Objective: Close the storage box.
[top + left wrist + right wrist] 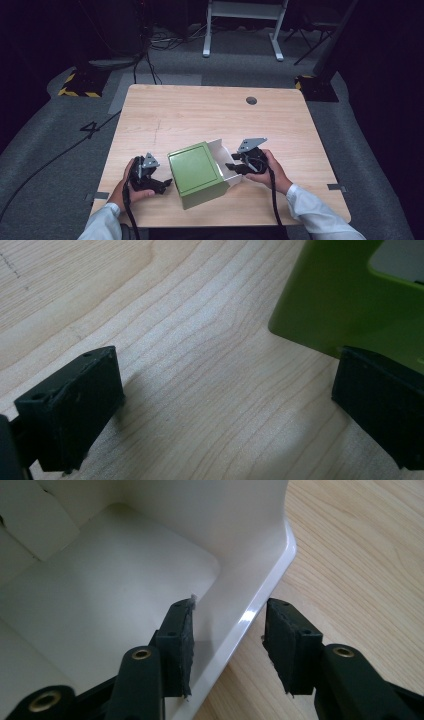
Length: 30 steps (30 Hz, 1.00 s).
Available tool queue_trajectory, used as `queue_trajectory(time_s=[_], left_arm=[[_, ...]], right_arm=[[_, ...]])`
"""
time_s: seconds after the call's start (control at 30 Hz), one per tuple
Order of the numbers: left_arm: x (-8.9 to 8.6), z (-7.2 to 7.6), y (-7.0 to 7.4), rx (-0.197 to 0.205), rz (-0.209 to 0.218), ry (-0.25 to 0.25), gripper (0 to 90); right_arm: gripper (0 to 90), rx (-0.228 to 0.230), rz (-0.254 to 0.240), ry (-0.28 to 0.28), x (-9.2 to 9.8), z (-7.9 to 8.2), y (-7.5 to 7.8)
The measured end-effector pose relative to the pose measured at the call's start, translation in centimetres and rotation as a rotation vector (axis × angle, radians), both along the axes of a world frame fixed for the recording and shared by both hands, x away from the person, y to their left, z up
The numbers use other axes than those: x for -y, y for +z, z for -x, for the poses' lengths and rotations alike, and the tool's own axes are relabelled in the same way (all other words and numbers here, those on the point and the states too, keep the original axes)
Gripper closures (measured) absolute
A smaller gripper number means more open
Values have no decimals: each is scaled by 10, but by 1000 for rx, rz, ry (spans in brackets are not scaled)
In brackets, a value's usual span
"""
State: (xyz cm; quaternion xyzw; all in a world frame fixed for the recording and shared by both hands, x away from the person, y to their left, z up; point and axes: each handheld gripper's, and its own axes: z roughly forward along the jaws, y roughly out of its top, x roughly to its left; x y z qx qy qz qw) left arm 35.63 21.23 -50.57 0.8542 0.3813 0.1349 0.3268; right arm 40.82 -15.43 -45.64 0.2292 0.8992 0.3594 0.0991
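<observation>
Pale wooden table (200,110) carried a green box (196,172) between both grippers, the left gripper (220,400) spread wide beside its green side, the right gripper (227,645) straddling its white wall (250,612), pads apart.

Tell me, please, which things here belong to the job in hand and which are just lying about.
Part of the job:
- green box
- white box
- left tool, open beside the green box
- right tool, jaws astride the white box's wall

Just lying about:
- floor cables
- white frame
- striped base
</observation>
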Motion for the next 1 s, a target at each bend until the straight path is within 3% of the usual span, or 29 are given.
queue_trajectory(time_s=[0.5, 1.0], left_arm=[[0, 0, 0, 0, 0, 0, 1], [0, 0, 0, 0, 1, -1, 1]], right_arm=[[510, -13, -2, 86, -22, 2, 1], [491, -20, 13, 156, -30, -1, 3]])
